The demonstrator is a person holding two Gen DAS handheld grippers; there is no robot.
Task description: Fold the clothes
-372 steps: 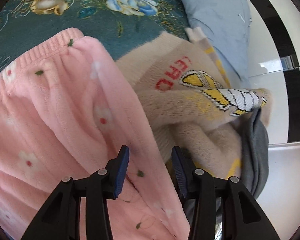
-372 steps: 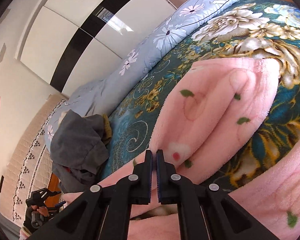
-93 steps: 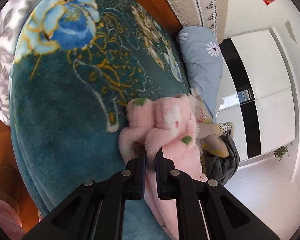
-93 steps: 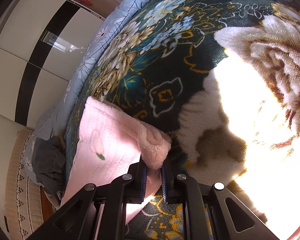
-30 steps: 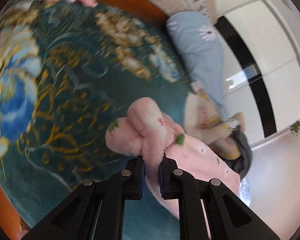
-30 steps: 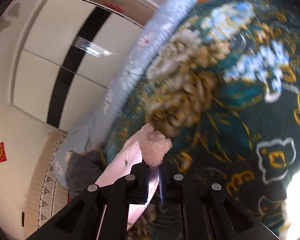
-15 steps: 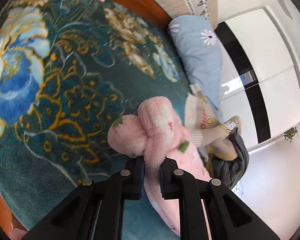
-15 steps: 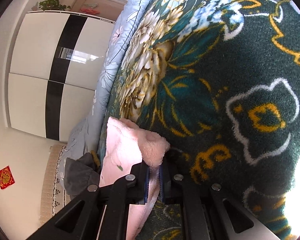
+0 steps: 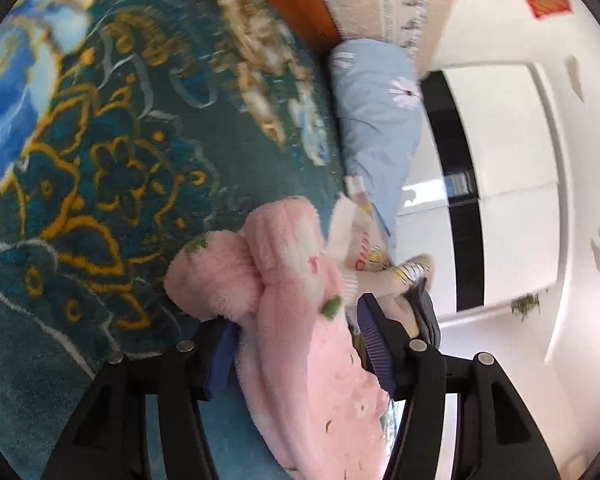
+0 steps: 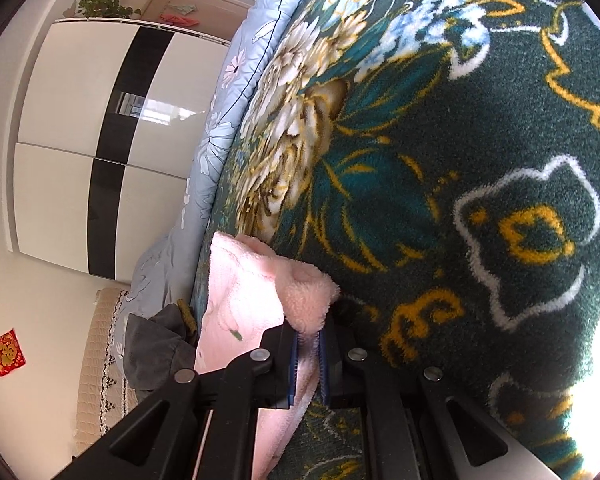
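Note:
The pink fleece garment (image 9: 284, 288) with small flowers lies on the dark green floral blanket (image 9: 100, 168). My left gripper (image 9: 296, 336) stands open, its jaws wide apart on either side of the bunched pink end, which rests loose between them. In the right wrist view the same pink garment (image 10: 244, 296) stretches away to the left, and my right gripper (image 10: 309, 344) is shut on its folded corner, low over the blanket (image 10: 480, 160).
A beige sweater (image 9: 364, 252) and a grey garment (image 9: 424, 308) lie heaped beyond the pink one; the grey one also shows in the right wrist view (image 10: 152, 344). A light blue quilt (image 9: 380, 120) runs along the bed's far side. A white and black wardrobe (image 10: 88, 128) stands behind.
My left gripper has opened and let go of the pink bunch it pinched half a second ago. My right gripper still holds its corner, lower and closer to the blanket.

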